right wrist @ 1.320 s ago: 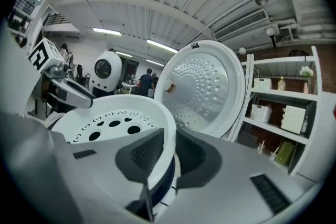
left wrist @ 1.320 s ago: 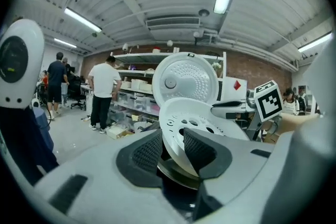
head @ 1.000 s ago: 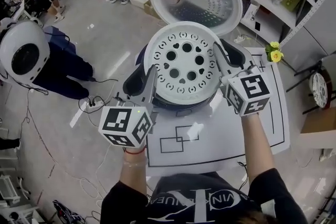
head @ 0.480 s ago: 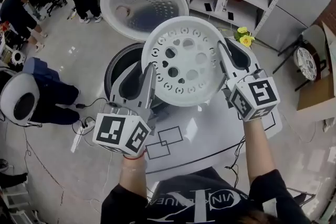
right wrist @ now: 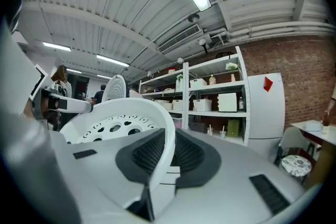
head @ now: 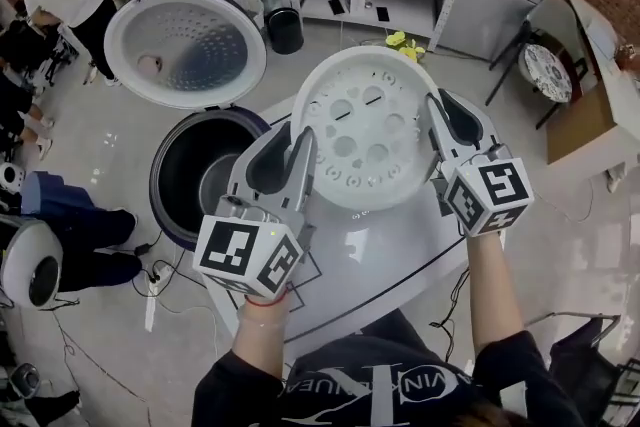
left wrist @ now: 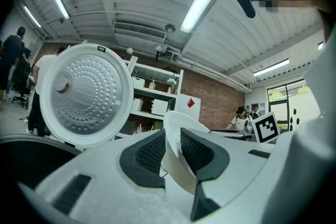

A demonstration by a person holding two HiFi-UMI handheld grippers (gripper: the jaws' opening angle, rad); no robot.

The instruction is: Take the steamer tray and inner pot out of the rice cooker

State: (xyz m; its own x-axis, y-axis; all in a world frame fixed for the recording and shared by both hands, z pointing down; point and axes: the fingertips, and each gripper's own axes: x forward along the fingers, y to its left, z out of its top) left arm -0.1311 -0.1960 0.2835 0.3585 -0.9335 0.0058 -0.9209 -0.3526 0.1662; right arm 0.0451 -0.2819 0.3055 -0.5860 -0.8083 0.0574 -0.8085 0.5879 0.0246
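My left tongs have just been closing tighter on the rim of the steamer tray, and my right tongs pinch the opposite rim. The tray hangs to the right of the rice cooker, over the counter. These thin rim grips could slip if my hands drift apart. The inner pot sits inside the cooker. The lid stands open behind it, out of the way.

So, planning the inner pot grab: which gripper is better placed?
Probably left: the left gripper grips the steamer tray rim beside the open rice cooker; the right gripper holds the far side.
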